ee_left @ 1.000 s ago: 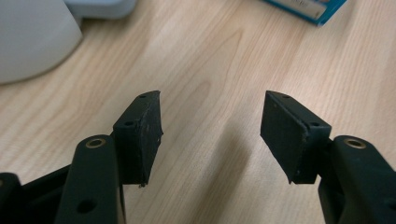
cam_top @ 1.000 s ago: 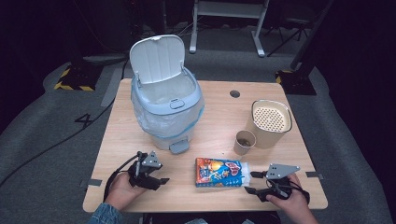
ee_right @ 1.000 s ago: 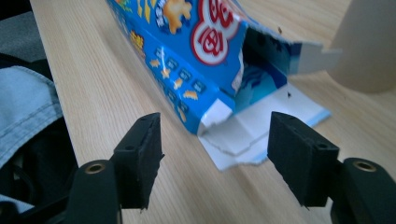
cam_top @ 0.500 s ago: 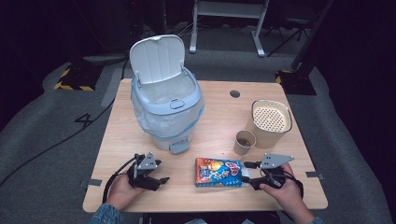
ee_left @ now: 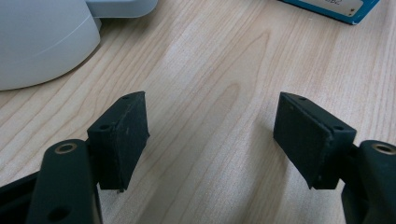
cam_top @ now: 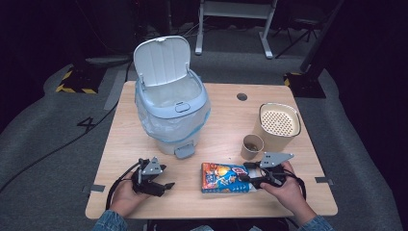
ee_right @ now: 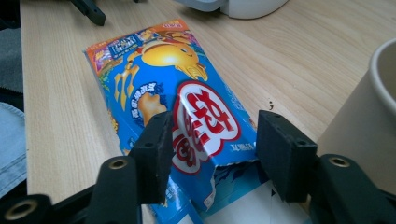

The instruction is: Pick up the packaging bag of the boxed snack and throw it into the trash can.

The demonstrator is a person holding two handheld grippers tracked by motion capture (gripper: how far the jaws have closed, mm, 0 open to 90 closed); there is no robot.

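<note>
Snack box: flat glossy cardboard (torn end), w/ right gripper straddling.

Black left gripper, right gripper — grey three-cornered plates; trailing cables; denim sleeves.

A lab or studio: wooden table on grey carpet, hazard tape, dark surroundings.

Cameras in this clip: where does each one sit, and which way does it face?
High view: above the person's table edge, looking forward and down at the bin, snack box and both hands.
Left gripper view: on the left gripper, looking along its open fingers at bare table.
Right gripper view: on the right gripper, fingers either side of the snack box's torn end.
All three views show the snack box.
</note>
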